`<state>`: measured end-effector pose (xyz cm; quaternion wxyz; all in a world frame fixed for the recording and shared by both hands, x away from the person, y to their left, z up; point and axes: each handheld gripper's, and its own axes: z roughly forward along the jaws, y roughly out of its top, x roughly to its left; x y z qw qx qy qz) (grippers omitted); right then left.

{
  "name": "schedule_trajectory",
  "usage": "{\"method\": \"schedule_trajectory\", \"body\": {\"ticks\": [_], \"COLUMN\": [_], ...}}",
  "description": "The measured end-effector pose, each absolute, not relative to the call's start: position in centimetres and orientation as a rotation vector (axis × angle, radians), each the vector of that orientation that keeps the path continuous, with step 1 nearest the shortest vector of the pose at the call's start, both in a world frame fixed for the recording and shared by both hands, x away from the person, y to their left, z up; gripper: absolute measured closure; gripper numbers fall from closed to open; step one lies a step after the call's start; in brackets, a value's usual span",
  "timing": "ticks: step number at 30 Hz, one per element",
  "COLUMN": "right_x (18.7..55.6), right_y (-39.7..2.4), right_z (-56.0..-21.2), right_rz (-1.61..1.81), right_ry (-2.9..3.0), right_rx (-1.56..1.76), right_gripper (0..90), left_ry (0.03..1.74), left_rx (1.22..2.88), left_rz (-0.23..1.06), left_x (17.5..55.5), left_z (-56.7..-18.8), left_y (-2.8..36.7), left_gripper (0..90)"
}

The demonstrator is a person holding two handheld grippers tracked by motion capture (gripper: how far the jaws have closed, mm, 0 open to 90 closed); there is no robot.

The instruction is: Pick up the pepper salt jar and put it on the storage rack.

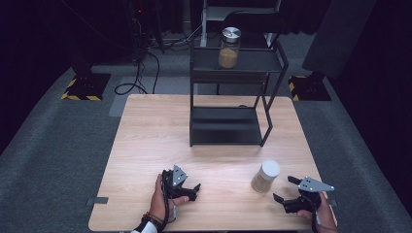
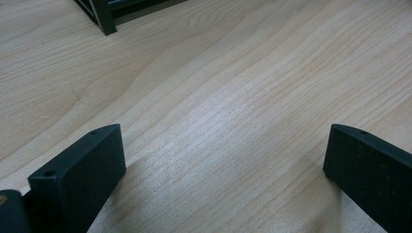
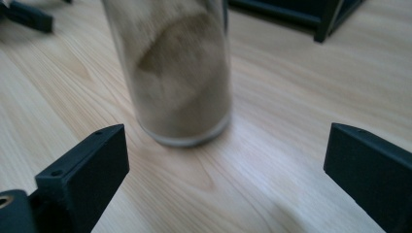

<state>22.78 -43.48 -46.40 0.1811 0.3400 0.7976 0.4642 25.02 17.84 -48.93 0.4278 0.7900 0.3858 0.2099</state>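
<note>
Jar with the white lid is standing upright near the front right corner of the worktop, just ahead of the right tongs, which are spread wide and lining up around its base for a grasp, not yet touching. Left tongs are resting released near the front edge, grasping nothing, leaving the approach unobstructed.

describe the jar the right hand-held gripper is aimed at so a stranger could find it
On the wooden table, look at the near right area, in front of the black shelf rack. The jar stands there upright, holding tan powder. Unlike the silver-lidded jar atop the rack, it has a white lid.
</note>
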Motion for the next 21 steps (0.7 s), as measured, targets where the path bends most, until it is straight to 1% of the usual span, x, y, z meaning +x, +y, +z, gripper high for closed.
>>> {"method": "schedule_trajectory", "body": {"ticks": [18,21], "right_x": [23.6,23.9], "right_y": [-41.0,-40.7], "right_z": [-44.9,-44.8], "right_rz": [1.381,1.394], "right_ry": [2.215,2.211], "right_rx": [0.903,0.896], "right_gripper": [1.8,3.0], "left_ry": [0.959,0.96], "left_rx": [1.976,1.975], "left_rz": [0.523,0.522], "left_x": [25.1,25.0], "left_z": [-48.9,-48.9], "left_y": [17.9,17.9], "left_gripper": [1.4,1.4]}}
